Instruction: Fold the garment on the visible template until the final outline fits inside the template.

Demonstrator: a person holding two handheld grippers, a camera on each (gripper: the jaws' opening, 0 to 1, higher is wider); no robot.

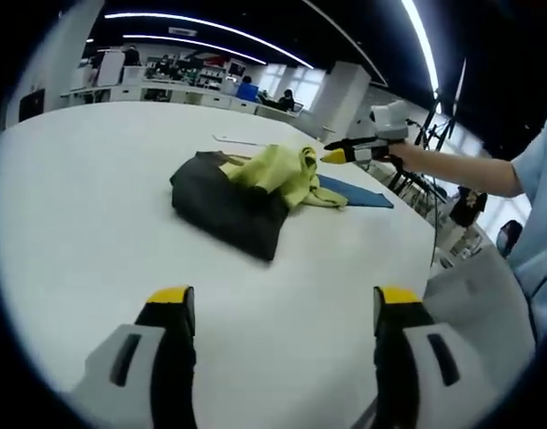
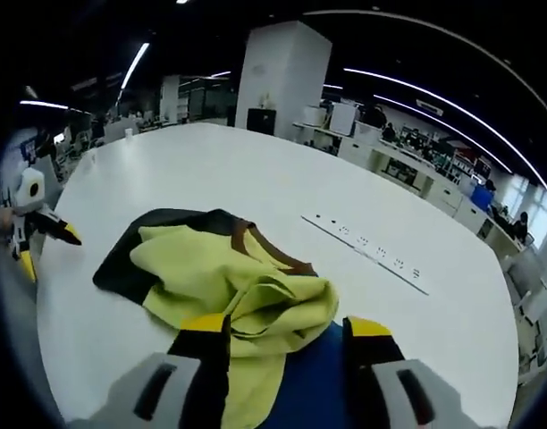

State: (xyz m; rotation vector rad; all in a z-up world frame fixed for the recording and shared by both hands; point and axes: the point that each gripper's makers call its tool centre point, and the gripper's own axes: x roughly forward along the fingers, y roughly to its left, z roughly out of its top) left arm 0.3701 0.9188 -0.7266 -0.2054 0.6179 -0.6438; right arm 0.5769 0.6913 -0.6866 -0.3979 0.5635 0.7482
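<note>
You are holding both tongs apart, right gripper [image 2: 282, 332] hovering over the crumpled yellow-and-black cloth garment [image 2: 224, 277]; pinching several layers risks dragging it off the flat blue template [image 2: 314, 384].

Bright ceiling strip lights [image 1: 202, 22], fisheye-warped edges, slight blur

Near side: bare white surface [image 1: 95, 223] between left tongs [image 1: 282, 308] and garment [image 1: 247, 192], free passage.
Obstacle: garment heap mid-surface, touching right tongs [image 2: 282, 329].
Far side: open surface around strip [image 2: 367, 252].

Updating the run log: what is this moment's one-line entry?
garment: crumpled, unfolded | template: partly covered | left gripper: open | right gripper: open, over garment
</note>
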